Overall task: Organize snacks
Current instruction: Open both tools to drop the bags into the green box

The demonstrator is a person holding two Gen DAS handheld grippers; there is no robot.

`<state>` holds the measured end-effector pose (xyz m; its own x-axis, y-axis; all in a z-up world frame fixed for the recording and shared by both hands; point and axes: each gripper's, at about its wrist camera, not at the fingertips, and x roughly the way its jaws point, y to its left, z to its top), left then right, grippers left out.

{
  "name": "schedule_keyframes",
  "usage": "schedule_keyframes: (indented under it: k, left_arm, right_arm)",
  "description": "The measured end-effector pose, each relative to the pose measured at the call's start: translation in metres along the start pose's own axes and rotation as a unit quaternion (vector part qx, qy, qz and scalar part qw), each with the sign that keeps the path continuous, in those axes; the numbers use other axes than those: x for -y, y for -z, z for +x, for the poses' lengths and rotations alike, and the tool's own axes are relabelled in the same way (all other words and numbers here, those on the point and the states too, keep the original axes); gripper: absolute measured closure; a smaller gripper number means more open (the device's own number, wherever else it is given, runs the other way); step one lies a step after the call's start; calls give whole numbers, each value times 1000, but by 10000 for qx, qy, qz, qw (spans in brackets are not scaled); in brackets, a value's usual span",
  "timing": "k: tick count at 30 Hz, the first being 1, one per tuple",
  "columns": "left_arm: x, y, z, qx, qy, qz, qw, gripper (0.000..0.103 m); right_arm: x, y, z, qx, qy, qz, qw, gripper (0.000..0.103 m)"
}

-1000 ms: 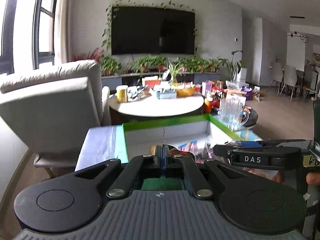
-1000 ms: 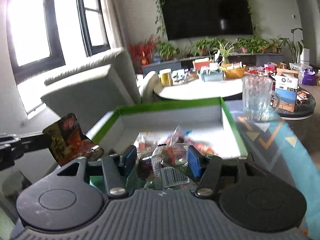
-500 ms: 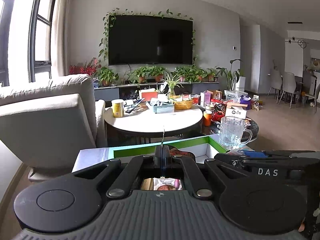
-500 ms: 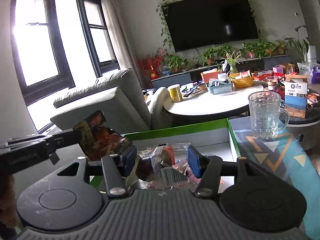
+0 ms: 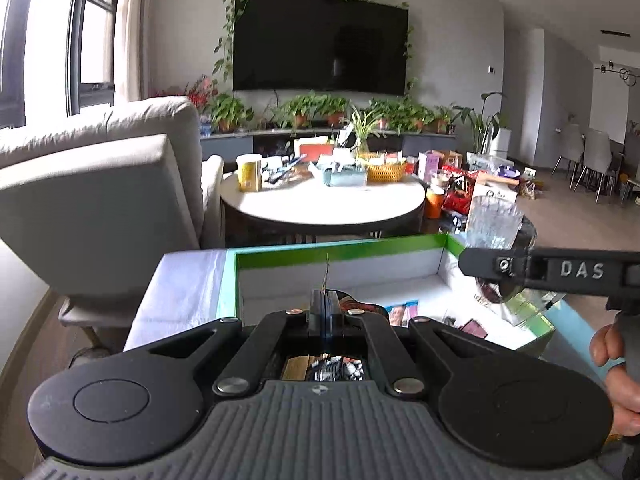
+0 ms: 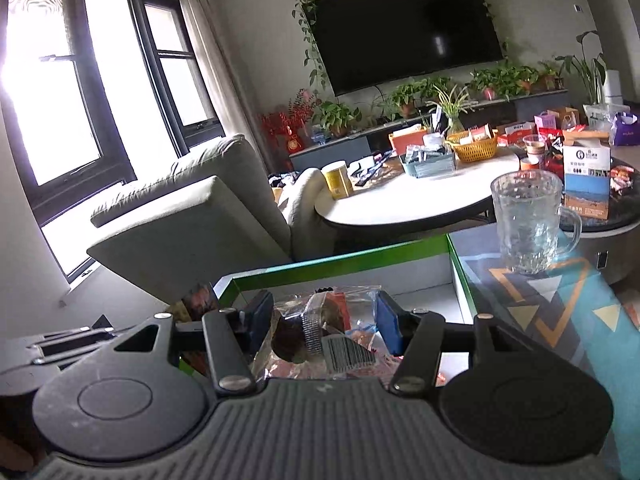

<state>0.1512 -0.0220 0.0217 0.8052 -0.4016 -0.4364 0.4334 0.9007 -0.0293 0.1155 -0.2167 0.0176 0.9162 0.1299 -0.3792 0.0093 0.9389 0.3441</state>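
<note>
My left gripper (image 5: 325, 307) is shut on a thin red-brown snack packet (image 5: 325, 366), whose edge sticks up between the pads. In the right wrist view that packet (image 6: 199, 301) shows at the near left corner of the green-rimmed white box (image 6: 340, 261). My right gripper (image 6: 324, 320) holds a clear snack bag (image 6: 332, 344) with a barcode between its blue pads, just short of the box (image 5: 340, 249). One finger (image 5: 532, 269) of the right gripper crosses the left wrist view over the box's right side. Other packets (image 5: 400, 313) lie inside the box.
A glass mug (image 6: 524, 220) stands on the patterned teal cloth (image 6: 560, 308) right of the box. Behind it are a round white table (image 6: 400, 202) with clutter and a grey armchair (image 6: 192, 220). A white cloth (image 5: 180, 288) lies left of the box. A person's hand (image 5: 612, 360) shows at right.
The left gripper with its packet has sunk and drawn in behind the right gripper's left finger in the right wrist view. The right gripper, still holding the bag, has rolled and backed off a little.
</note>
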Motion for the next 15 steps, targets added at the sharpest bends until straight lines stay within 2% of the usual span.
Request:
schedule_keyframes:
  k: [5, 6, 8, 15]
  left_arm:
    - [0, 7, 12, -284, -54, 44, 9996, 97]
    - [1, 8, 12, -328, -92, 58, 9994, 93]
    - [1, 9, 12, -362, -120, 34, 9993, 77]
    - [-2, 11, 2, -304, -113, -98, 9994, 69]
  right_arm:
    - [-1, 0, 3, -60, -8, 2, 10000, 38]
    - [-1, 0, 3, -58, -8, 2, 10000, 38]
    - [-1, -1, 3, -55, -5, 7, 10000, 38]
    - [2, -2, 8, -92, 57, 78, 9999, 38]
